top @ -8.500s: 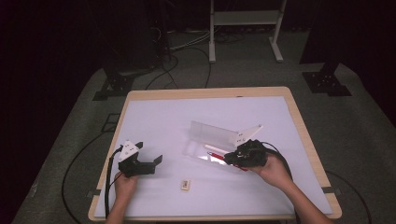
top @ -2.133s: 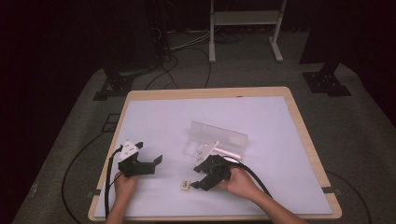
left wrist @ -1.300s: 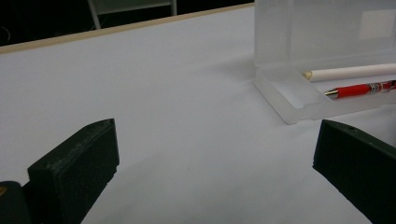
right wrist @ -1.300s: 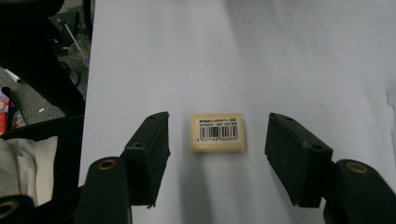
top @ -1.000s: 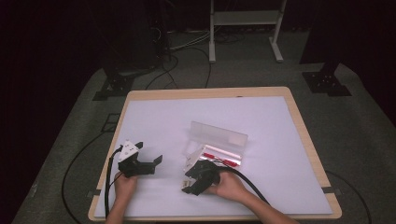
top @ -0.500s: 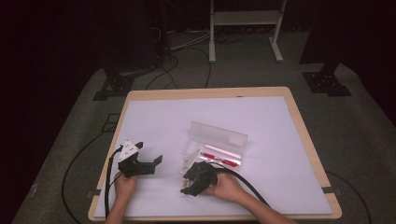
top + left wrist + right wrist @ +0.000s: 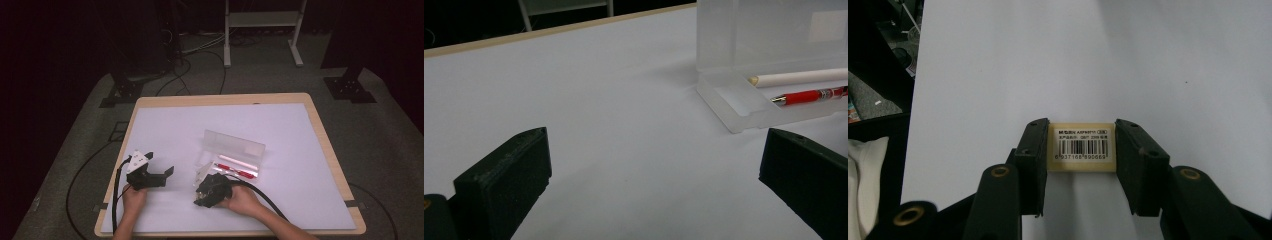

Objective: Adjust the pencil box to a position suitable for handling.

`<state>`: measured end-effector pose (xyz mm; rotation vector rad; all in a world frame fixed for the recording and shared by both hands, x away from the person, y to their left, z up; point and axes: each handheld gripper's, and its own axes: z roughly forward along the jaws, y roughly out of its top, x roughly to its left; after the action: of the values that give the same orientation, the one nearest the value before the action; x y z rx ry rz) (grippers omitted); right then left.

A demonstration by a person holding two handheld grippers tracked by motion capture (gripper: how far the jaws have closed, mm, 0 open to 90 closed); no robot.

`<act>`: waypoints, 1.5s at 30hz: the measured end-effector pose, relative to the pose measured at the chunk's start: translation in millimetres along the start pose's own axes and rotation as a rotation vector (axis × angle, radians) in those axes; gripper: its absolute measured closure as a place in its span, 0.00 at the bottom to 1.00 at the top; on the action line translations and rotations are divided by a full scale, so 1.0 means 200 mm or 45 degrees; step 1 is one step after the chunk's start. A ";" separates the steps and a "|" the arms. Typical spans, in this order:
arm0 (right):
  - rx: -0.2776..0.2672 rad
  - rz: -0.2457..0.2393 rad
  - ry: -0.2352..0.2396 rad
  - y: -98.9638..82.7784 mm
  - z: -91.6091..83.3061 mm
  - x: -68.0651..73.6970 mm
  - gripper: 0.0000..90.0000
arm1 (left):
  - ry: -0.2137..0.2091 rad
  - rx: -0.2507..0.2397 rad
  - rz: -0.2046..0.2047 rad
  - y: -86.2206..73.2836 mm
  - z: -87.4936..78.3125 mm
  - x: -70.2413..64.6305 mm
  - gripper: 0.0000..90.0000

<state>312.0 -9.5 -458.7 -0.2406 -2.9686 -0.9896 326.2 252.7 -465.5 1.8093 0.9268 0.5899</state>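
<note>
At six o'clock on the desk (image 7: 280,120), right hand-held gripper (image 7: 1081,150) just closing, pads flush against both ends of the barcoded eraser (image 7: 1081,147) lying flat, likely bound for the open pencil case (image 7: 235,155) at one o'clock; left hand-held gripper (image 7: 649,190) wide open, empty.

A cream eraser (image 7: 1082,147) with a barcode label is being framed between the two black jaws of the right claw (image 7: 1082,155); the jaws have just been closing and are being pressed against its two short ends; the eraser is being carried by the white counter (image 7: 1098,60); dark floor is being shown beyond the counter's left edge.
</note>
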 end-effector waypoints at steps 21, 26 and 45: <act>-0.044 0.037 -0.005 0.01 -0.11 -0.09 0.65 | 0.000 -0.001 -0.001 0.00 0.00 0.00 0.00; -0.055 0.043 -0.018 0.01 -0.13 -0.12 0.65 | -0.001 -0.001 0.000 0.00 0.00 0.00 0.00; -0.092 0.074 -0.066 0.08 -0.21 -0.25 0.65 | -0.002 -0.007 -0.006 0.00 0.00 0.00 0.00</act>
<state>362.4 -29.9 -417.4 -0.3564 -2.9560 -1.1017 326.3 252.5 -465.5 1.8020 0.9267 0.5874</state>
